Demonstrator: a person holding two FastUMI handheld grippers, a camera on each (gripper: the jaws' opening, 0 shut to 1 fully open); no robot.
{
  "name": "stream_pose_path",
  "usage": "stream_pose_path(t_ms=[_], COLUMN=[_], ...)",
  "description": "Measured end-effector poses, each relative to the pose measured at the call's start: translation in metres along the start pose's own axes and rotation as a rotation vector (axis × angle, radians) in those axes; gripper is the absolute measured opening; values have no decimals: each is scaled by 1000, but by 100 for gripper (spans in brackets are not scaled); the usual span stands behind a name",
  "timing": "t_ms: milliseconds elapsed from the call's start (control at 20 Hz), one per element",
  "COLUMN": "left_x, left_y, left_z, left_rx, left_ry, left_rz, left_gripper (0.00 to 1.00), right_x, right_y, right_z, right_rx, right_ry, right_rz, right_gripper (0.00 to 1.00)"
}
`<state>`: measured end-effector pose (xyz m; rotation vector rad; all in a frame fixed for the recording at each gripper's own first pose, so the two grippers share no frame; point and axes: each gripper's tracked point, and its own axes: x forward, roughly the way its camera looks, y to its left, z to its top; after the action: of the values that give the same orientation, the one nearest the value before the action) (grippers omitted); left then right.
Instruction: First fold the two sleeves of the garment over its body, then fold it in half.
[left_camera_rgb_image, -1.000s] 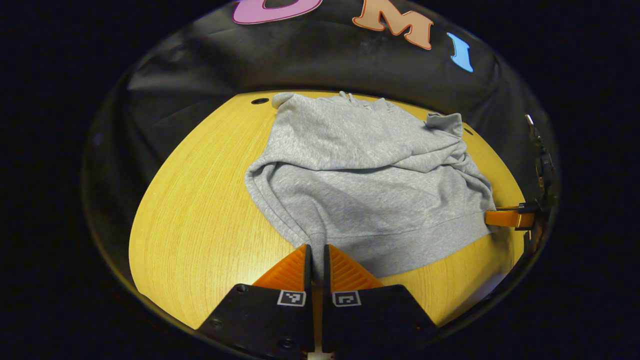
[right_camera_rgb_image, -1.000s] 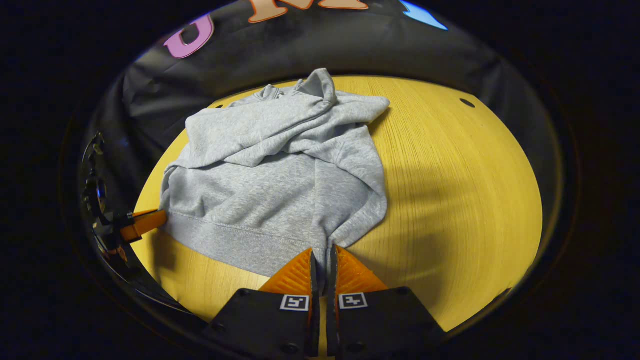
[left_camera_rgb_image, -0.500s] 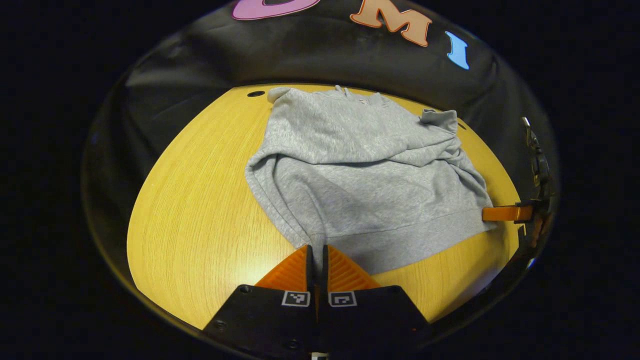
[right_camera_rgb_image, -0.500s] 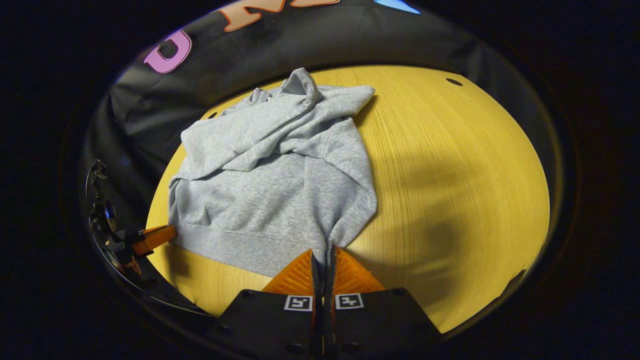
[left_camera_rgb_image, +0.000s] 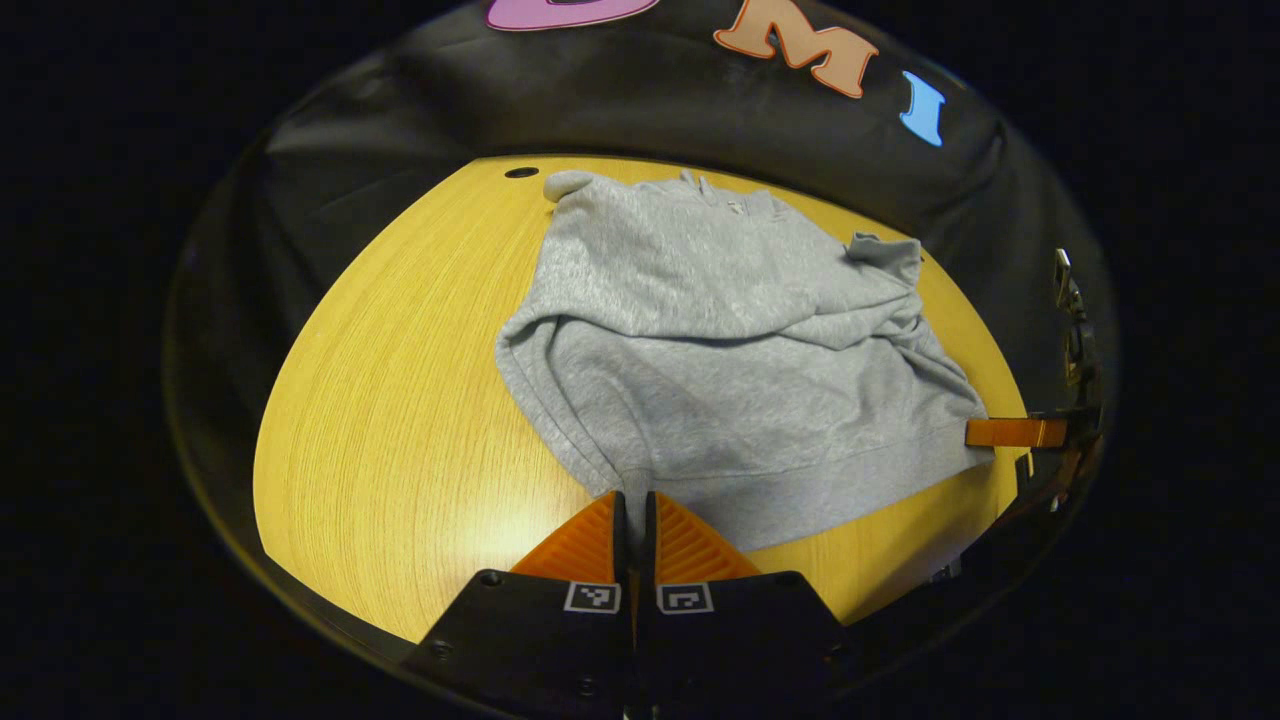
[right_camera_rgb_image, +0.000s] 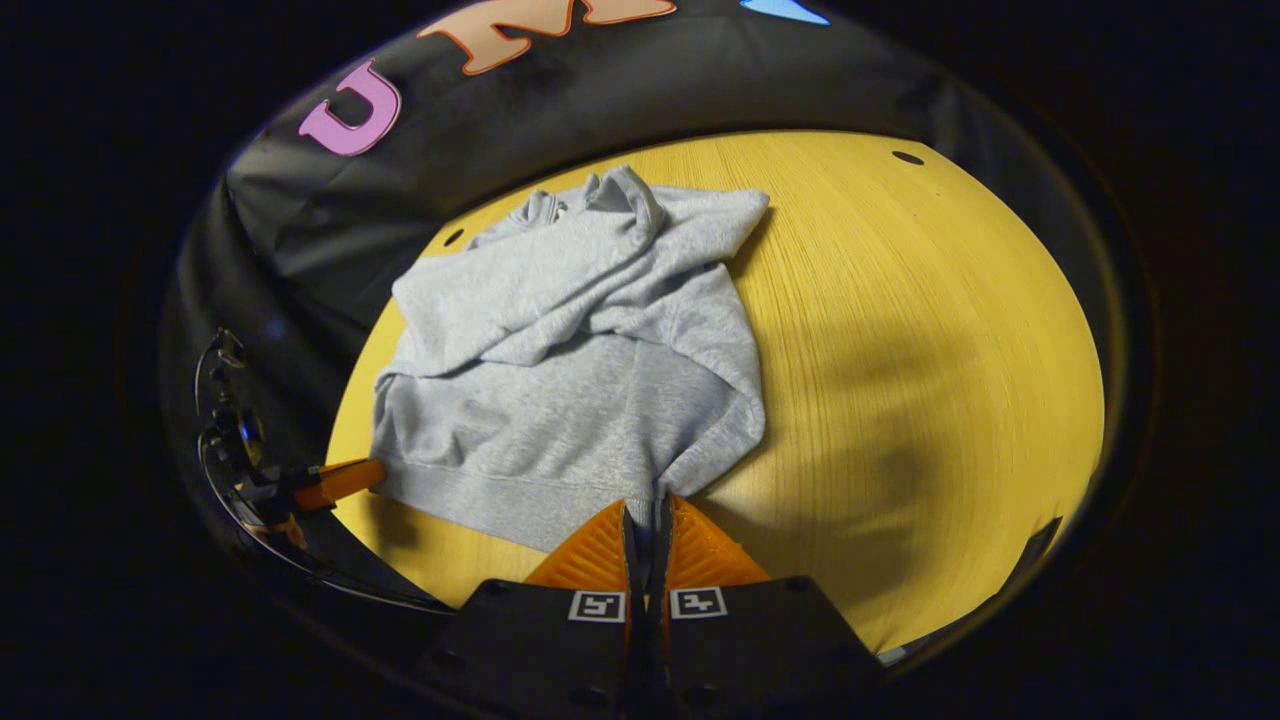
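Observation:
A grey sweatshirt lies on the round wooden table, both sleeves folded across its body. My left gripper is shut on the hem's left corner, with the cloth pinched between the fingers. In the right gripper view the same sweatshirt spreads away from me, and my right gripper is shut on the hem's right corner. The right gripper's fingers show far off at the hem's other end in the left gripper view. The left gripper's fingers appear at the left edge of the right gripper view.
The table has bare wood to the right of the garment in the right gripper view and to its left in the left gripper view. Small dark holes mark the far rim. Black cloth wall stands behind.
Both grippers closed fully on the hem corners and lifted slightly; the garment sits a little farther off in both views. The sleeves have not moved.

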<state>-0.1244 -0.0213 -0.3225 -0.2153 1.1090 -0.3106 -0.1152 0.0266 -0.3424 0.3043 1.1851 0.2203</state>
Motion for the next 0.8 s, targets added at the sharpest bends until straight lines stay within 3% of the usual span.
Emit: stream_pose_path(t_ms=[500,800], left_x=[-15,4], left_y=[-10,-6], left_z=[90,137], left_rx=[-75,-185], left_ry=[-112,-130], left_rz=[-56,-59], left_gripper=[0,0], right_x=[-28,-12], right_y=[30,27], right_z=[95,141], right_rx=[196,356], right_ry=[-111,-152], right_rz=[152,177], right_gripper=[2,0])
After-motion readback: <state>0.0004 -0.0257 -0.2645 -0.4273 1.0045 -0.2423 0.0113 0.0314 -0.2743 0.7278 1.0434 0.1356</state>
